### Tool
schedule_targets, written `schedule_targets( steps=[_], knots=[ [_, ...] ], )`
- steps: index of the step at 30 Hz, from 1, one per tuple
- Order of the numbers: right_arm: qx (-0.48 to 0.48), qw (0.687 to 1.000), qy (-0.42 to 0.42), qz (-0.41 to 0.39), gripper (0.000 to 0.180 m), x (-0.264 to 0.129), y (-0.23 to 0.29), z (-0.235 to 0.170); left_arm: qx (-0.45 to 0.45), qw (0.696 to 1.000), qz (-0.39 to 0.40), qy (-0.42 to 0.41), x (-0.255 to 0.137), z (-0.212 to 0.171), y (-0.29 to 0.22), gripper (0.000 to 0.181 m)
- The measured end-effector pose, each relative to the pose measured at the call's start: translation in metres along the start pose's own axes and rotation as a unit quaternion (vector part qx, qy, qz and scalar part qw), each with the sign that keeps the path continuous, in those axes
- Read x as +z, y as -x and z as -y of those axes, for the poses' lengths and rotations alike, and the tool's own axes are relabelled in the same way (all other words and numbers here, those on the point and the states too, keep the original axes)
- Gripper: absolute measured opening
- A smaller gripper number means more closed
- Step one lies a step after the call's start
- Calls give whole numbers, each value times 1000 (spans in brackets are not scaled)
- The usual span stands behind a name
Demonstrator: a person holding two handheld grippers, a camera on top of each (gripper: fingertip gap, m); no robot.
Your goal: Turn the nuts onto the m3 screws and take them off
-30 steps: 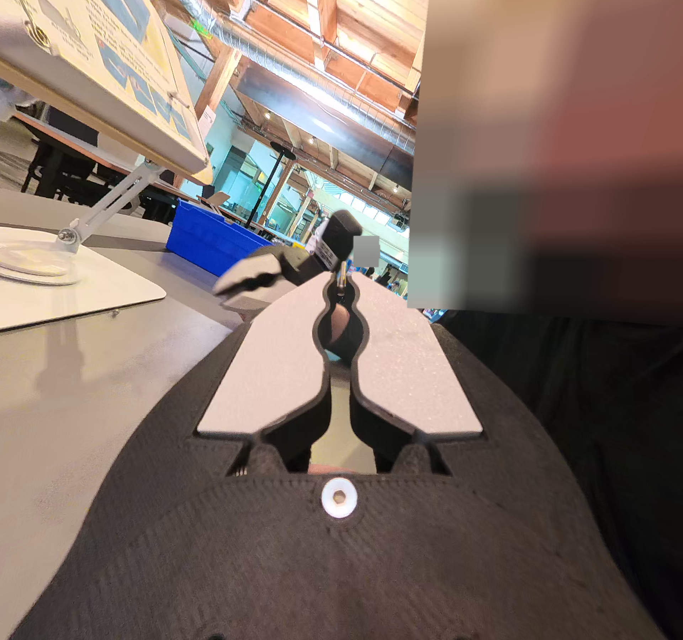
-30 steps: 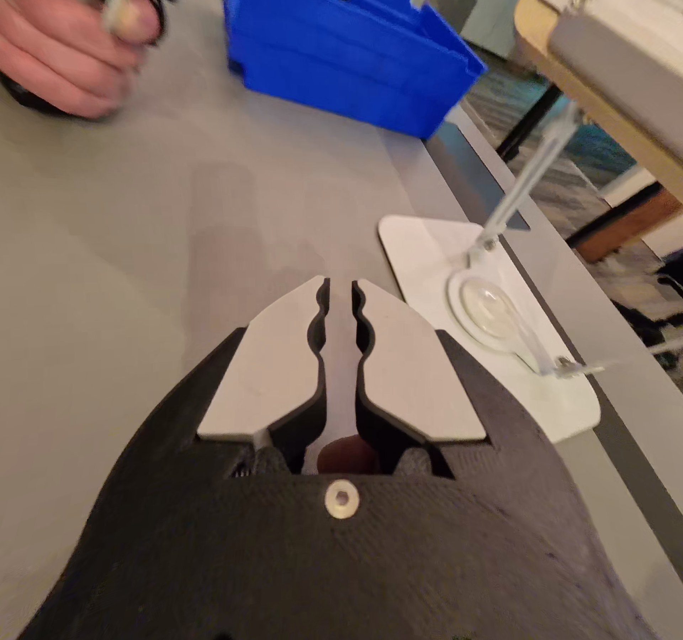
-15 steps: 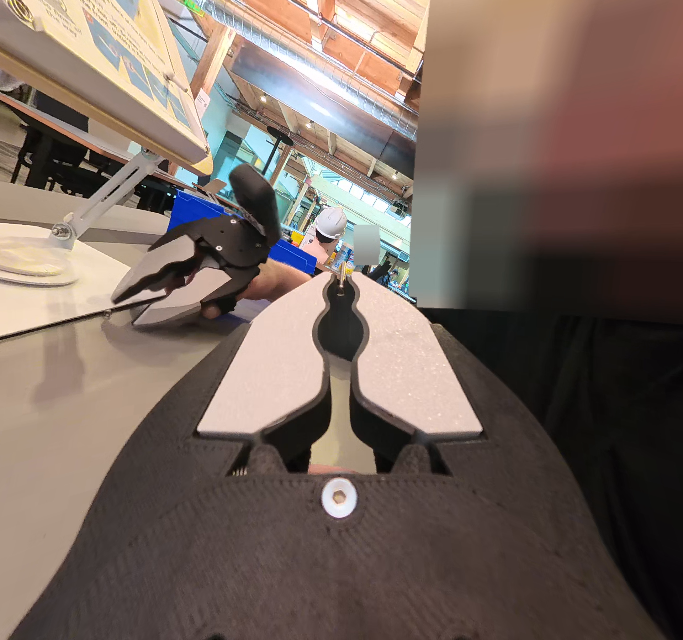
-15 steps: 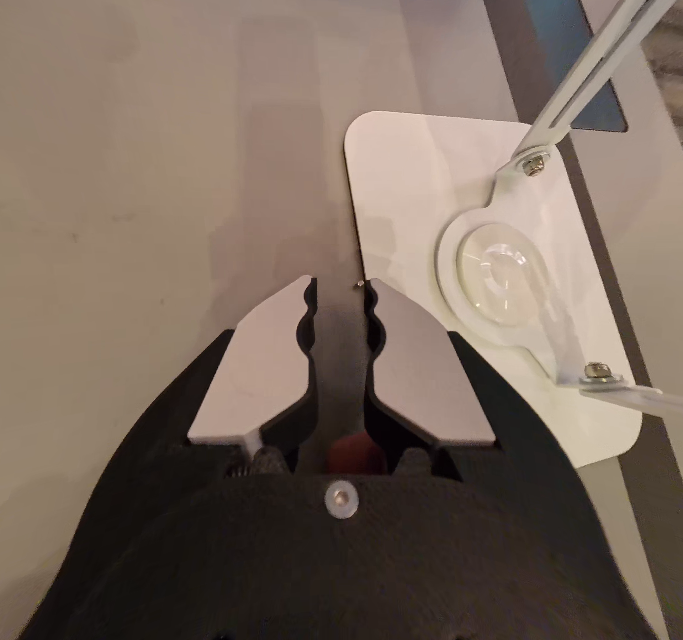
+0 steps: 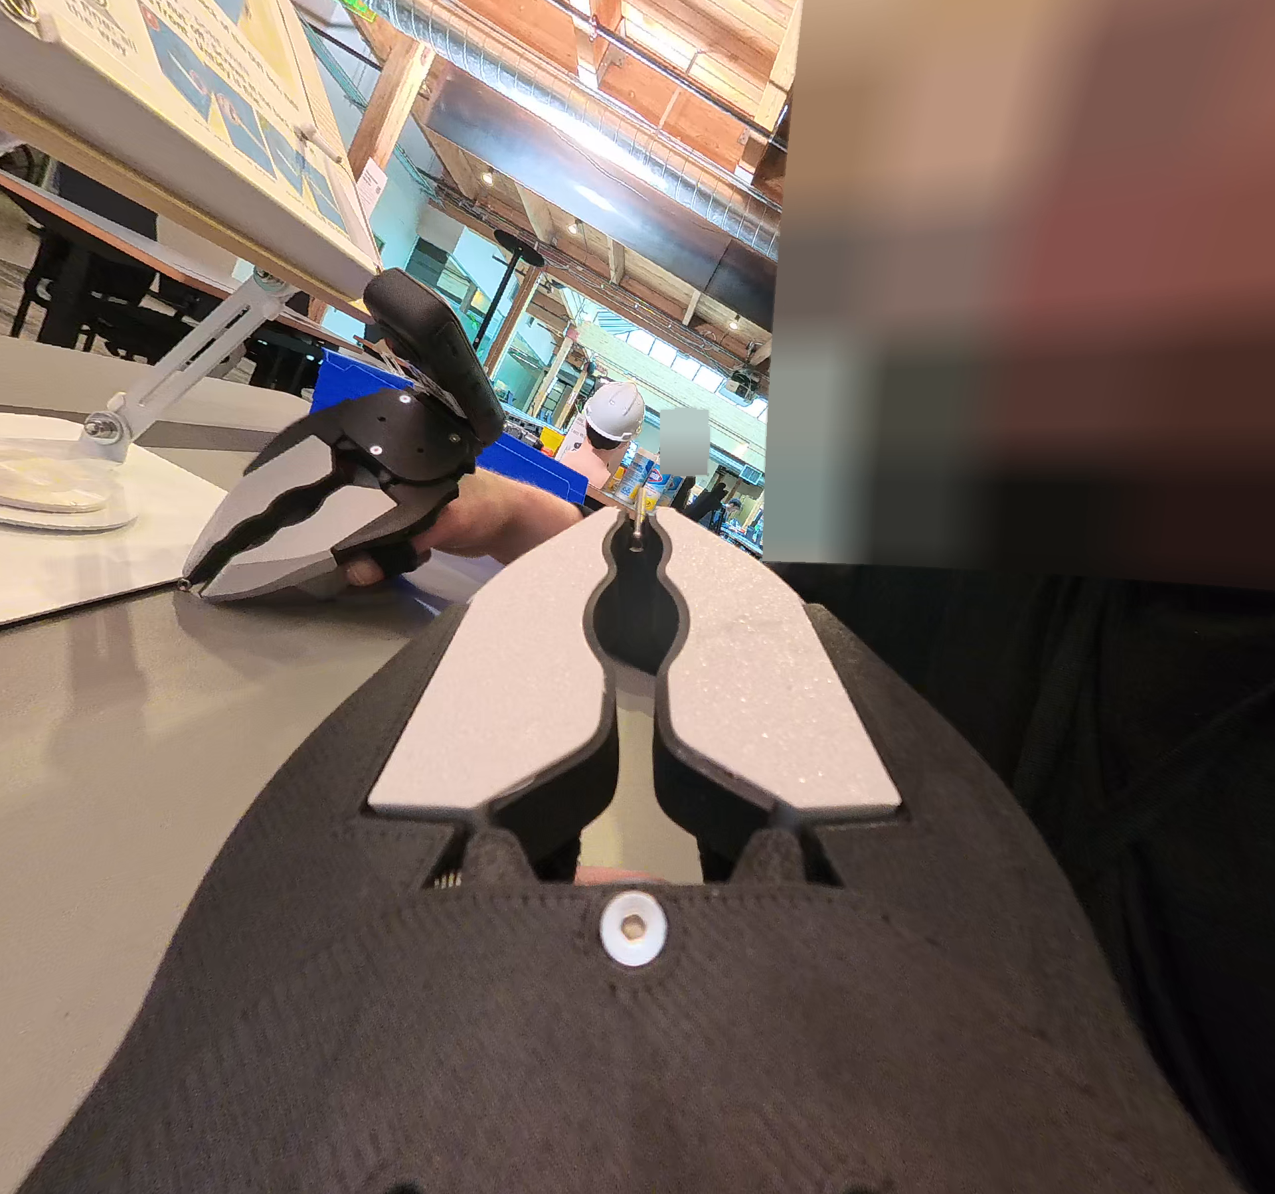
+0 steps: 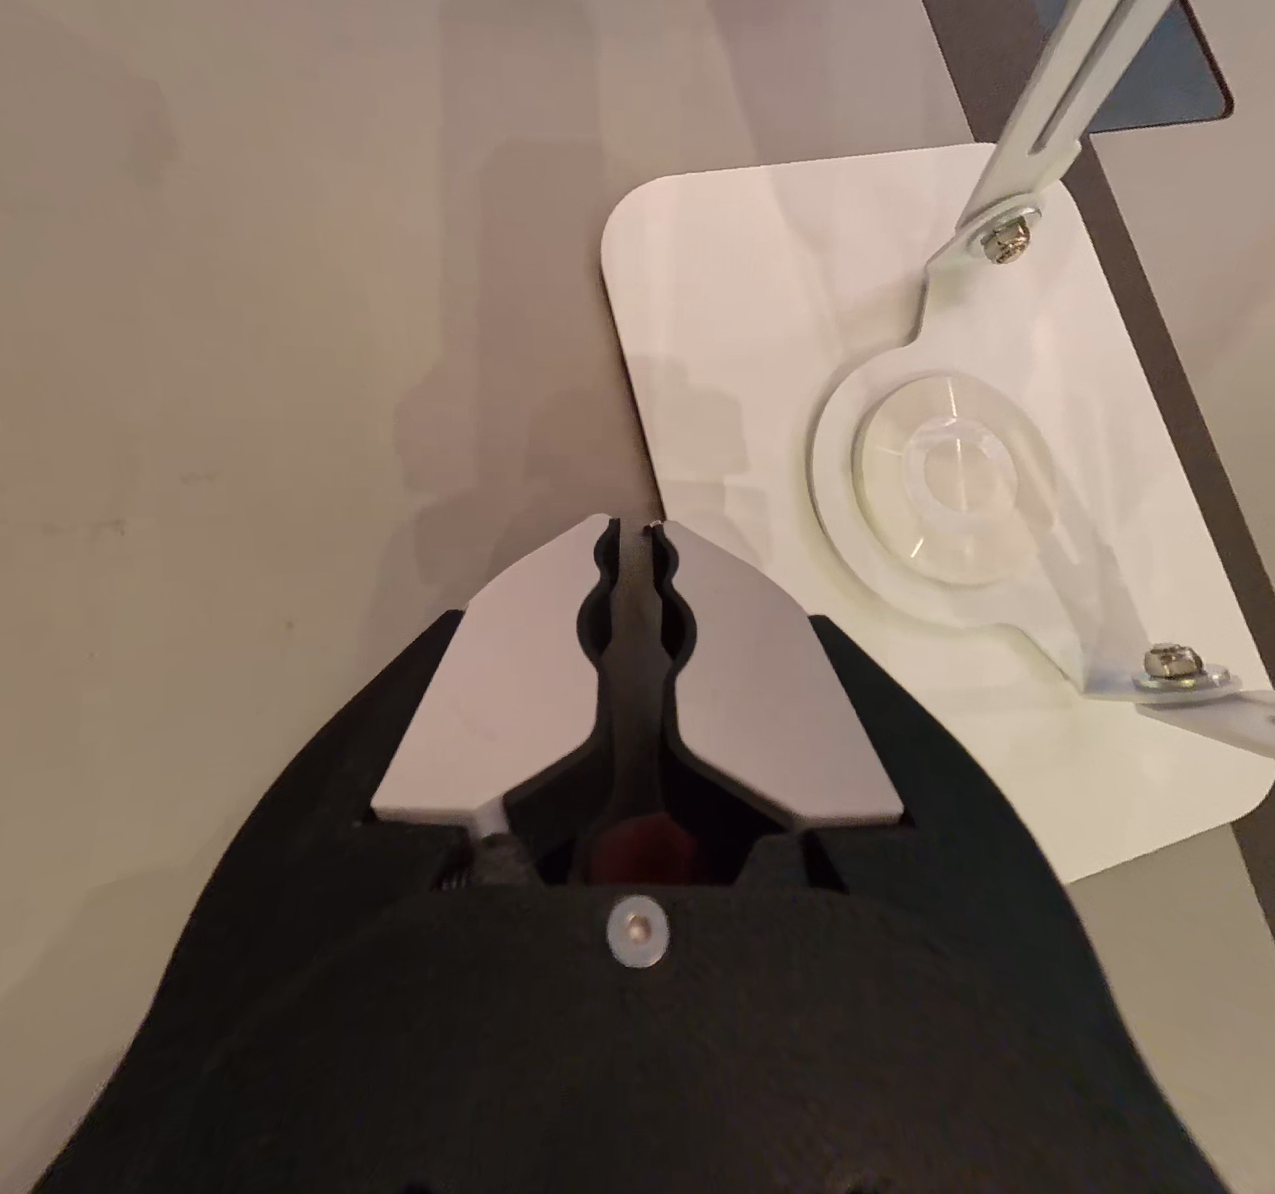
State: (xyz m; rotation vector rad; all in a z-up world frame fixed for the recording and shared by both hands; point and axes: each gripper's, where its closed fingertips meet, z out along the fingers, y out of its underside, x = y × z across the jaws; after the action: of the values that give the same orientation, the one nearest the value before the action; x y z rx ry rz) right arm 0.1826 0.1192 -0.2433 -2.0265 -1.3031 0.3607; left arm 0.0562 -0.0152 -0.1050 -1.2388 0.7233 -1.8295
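Observation:
My left gripper (image 5: pixel 638 520) is shut on a small M3 screw (image 5: pixel 644 505), which stands up out of its fingertips, raised off the grey table (image 5: pixel 103 747). My right gripper (image 6: pixel 635 526) is tilted down with its tips on the table at the left edge of a white base plate (image 6: pixel 724 347). Its jaws are closed to a narrow gap, with a tiny silver nut (image 6: pixel 653 525) at the very tips. The right gripper also shows in the left wrist view (image 5: pixel 188 584), held by a hand (image 5: pixel 497 519), with its tips pinched together on the table.
The white base plate carries a clear round disc (image 6: pixel 945 471) and a metal stand arm (image 6: pixel 1076 78) that holds a tilted board (image 5: pixel 172 71). A blue bin (image 5: pixel 345 388) stands behind. A dark strip (image 6: pixel 1166 278) runs along the table edge. A person's dark clothing (image 5: pixel 1069 816) is close on the right. The tips of one gripper are about 25 cm away from the tips of the other.
My right gripper swung away from the screw and went down to the table beside the white plate. It opened wider, then closed in on the nut. My left gripper kept hold of the screw.

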Motion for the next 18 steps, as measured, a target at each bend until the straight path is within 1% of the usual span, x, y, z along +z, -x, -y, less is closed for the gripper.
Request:
schedule_targets(
  steps=[6, 8, 11, 14, 18],
  knots=[
    [32, 998, 15, -47, 7, 5, 0, 3, -1, 1000, -1, 1, 0, 0, 0, 4],
    [21, 999, 13, -38, 5, 5, 3, 5, -1, 1000, -2, 1, 0, 0, -1, 4],
    [27, 999, -18, -26, 11, 2, 4, 13, 0, 1000, -4, 0, 0, 1, -1, 4],
    [7, 999, -6, -51, 14, 4, -3, 12, 0, 1000, -4, 2, 0, 0, -1, 4],
    [7, 1000, 0, -27, 15, 8, 2, 10, 0, 1000, -3, 2, 0, 0, -1, 4]
  ],
)
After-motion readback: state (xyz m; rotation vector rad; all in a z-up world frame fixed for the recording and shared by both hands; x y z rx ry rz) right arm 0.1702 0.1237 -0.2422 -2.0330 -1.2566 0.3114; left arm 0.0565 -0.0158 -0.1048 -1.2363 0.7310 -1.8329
